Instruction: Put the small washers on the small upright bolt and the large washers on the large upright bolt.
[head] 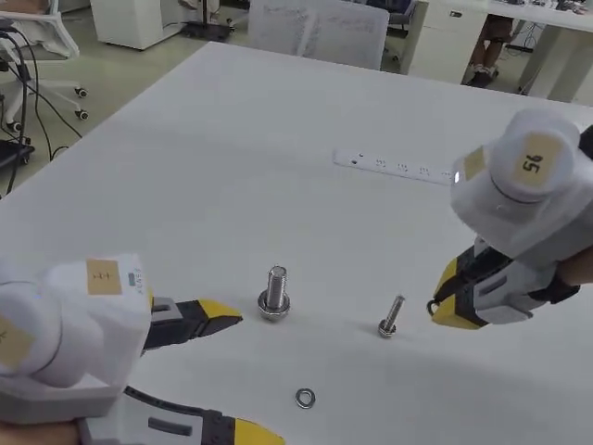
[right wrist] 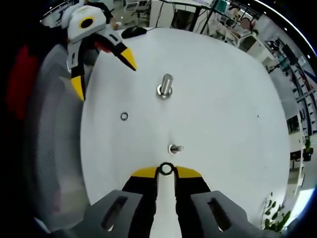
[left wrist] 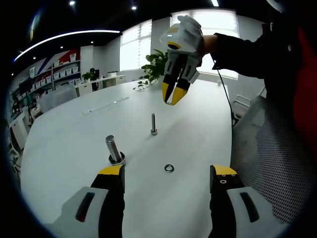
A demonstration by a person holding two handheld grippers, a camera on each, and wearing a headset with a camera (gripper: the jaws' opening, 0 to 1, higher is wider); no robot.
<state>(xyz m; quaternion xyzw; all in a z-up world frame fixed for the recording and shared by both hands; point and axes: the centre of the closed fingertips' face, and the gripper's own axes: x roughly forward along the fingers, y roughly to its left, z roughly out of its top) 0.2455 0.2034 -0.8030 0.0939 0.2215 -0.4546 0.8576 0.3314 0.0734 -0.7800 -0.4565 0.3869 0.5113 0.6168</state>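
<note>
The large upright bolt stands mid-table with washers stacked round its base. To its right stands the small upright bolt, also in the left gripper view. A loose small washer lies flat on the table in front of the bolts. My right gripper hovers just above and right of the small bolt, shut on a small washer pinched at its yellow tips. My left gripper is open, low at the near left, its jaws either side of the loose washer's line.
A white power strip lies on the far side of the white table. Chairs, desks and a person's legs stand beyond the far edge. A mesh chair back is close on the near side.
</note>
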